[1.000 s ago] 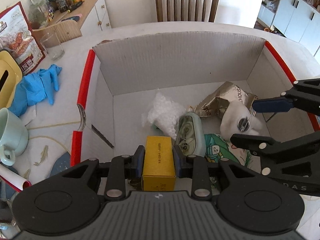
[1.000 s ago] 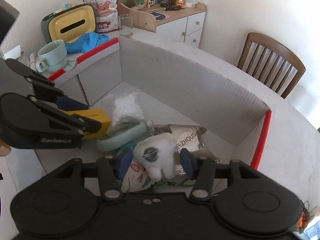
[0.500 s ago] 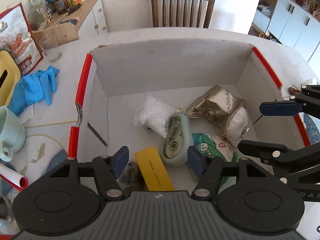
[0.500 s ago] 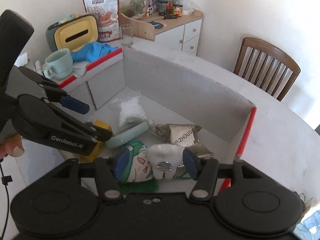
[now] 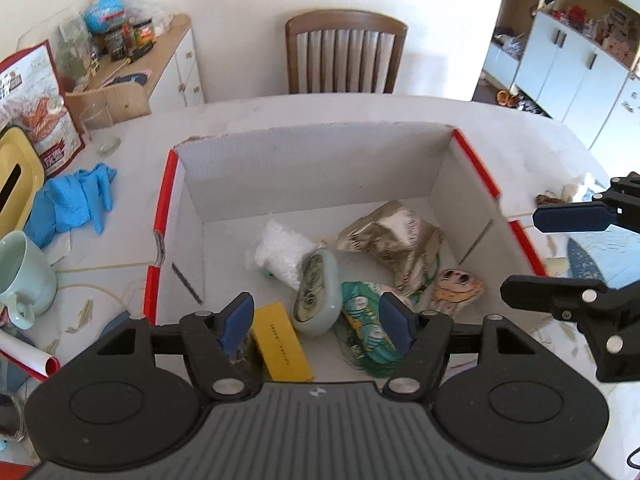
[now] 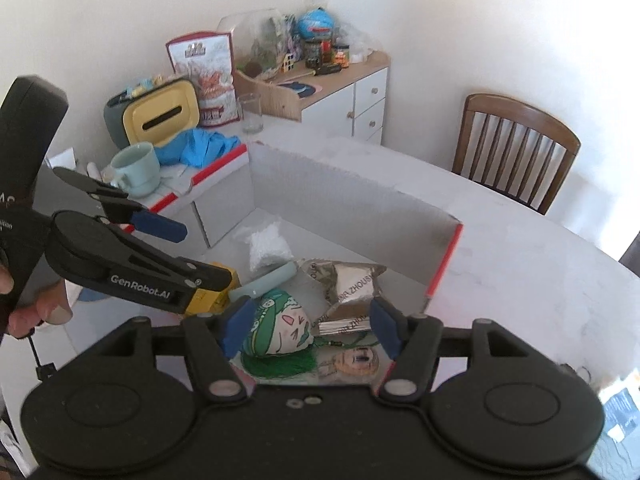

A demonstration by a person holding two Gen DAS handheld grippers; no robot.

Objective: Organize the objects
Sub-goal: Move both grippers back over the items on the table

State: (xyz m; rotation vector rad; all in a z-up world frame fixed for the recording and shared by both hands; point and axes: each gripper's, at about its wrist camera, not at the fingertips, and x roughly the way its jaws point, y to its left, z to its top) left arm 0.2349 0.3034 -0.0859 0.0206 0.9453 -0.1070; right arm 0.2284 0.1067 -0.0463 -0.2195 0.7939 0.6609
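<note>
both grippers hung above the box (image 5: 320, 168) on the surface (image 5: 132, 184), pads touching nothing. the left gripper (image 5: 316, 322) was released and opening, the yellow carton (image 5: 282, 346) lying on the box floor at its 7 o'clock. the right gripper (image 6: 308, 330) was released and opening too, over the green pouch (image 6: 276, 330). the foil bag (image 5: 394, 236) lay at 1 o'clock of the carton.

Mug (image 5: 20, 280) cut off, perhaps half

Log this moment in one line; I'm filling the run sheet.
left gripper: opening, empty | right gripper: opening, empty | yellow box: in cardboard box | stage: between picks
</note>
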